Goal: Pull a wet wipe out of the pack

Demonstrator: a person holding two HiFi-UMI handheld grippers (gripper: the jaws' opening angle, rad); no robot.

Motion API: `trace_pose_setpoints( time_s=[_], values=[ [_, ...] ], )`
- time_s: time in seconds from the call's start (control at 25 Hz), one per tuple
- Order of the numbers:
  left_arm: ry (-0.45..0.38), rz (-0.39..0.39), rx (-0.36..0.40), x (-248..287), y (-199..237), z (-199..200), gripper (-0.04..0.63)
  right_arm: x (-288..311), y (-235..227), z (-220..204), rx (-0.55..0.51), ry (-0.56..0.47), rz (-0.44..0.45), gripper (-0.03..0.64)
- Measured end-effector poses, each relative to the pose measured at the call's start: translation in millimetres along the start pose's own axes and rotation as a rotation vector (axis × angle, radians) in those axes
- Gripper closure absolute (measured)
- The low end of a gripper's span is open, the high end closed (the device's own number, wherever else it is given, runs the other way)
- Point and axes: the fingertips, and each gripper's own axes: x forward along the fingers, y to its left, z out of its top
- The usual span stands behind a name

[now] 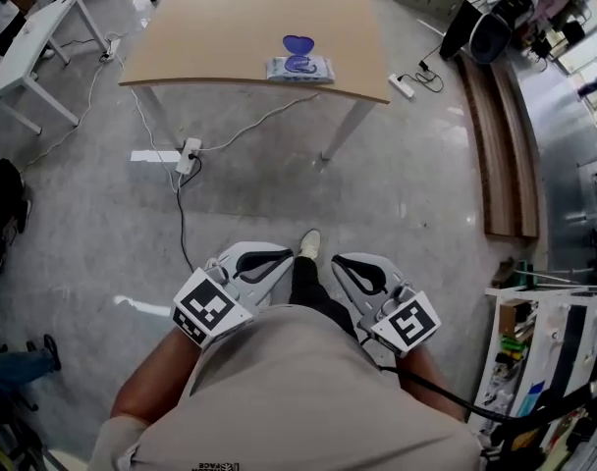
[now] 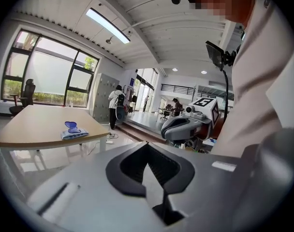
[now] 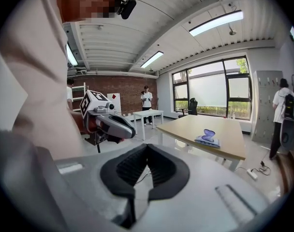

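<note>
Head view: pack (image 1: pixel 299 67) upper centre on table (image 1: pixel 230 27), well apart from left hand-held gripper (image 1: pixel 277 256), right hand-held gripper (image 1: pixel 344 262) at bottom | gripper views: both jaws together, empty.

Beige shirt (image 1: pixel 298 400); grey left gripper (image 1: pixel 282 255), right gripper (image 1: pixel 346 264) (black-white marker cubes (image 1: pixel 210 309) (image 1: pixel 408 324))

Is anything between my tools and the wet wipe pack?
Nothing visible does. Only floor separates the left tool and right tool from the table, where the wet wipe pack lies alone near the front edge.
</note>
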Motion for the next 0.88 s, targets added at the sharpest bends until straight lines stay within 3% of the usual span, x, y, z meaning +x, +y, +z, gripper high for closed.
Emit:
trace_pose_setpoints(
  time_s=[0.2,0.52,0.88],
  values=[
    [0.016,0.087,-0.027,34,55,13,0.591,36,-62,17,-0.027,-0.036,0.09,0.615],
    [0.02,0.171,-0.006,127,133,79,0.59,60,-190,43,-0.055,-0.057,0.189,0.615],
    [0.039,0.231,-0.069,201,192,100,0.591,85,-280,34,-0.036,-0.043,0.273,0.615]
  ],
)
